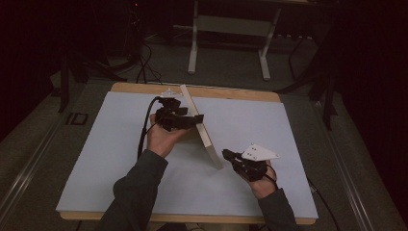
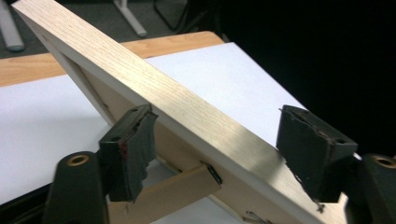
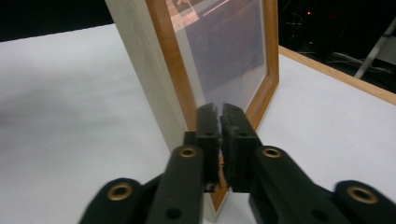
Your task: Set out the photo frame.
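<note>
Pale oak-grain picture frame point(image 2: 187, 112) is standing on the white sheet point(image 1: 120, 159); my left gripper point(image 2: 217, 149) is spreading around its flat edge, right gripper point(image 3: 220, 140) pressing together beside its corner.

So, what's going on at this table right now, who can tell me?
A person is handling a frame with tongs in each hand. The frame stands on edge on the white sheet. The left tongs are open and straddle its top edge, above the stand at its back. The right tongs are shut with nothing between them, at the frame's near lower corner. I cannot tell whether they touch it.
</note>
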Demonstrator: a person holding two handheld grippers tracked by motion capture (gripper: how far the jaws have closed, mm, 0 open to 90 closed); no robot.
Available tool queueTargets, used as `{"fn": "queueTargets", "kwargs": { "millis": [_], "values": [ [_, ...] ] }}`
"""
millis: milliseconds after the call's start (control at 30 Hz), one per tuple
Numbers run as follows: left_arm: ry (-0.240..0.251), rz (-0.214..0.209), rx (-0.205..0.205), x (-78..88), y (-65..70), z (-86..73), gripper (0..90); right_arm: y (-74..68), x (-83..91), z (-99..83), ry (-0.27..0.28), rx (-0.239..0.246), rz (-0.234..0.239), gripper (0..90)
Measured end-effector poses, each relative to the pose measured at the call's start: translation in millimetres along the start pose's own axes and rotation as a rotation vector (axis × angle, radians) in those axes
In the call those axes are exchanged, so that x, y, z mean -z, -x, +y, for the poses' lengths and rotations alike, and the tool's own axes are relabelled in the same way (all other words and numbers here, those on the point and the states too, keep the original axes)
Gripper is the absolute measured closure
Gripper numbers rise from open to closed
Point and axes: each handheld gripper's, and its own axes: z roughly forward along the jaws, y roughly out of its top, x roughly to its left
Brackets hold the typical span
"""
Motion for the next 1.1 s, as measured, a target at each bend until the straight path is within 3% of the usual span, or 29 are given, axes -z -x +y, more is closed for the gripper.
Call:
{"fn": "queueTargets", "kwargs": {
  "millis": [200,667,1100],
  "values": [
    [-0.019,0.022,0.026,-9.7,2.6,1.0,24.1,0.6,-0.3,0.8,0.006,-0.009,0.003,77.5],
    [-0.055,0.044,0.052,-16.5,3.8,5.8,23.6,-6.1,-10.1,2.5,-0.008,0.0,0.024,81.0],
    [-0.065,0.054,0.092,-21.9,-1.4,8.7,36.2,-12.2,-17.4,4.8,-0.01,0.007,0.049,81.2]
  ]
}}
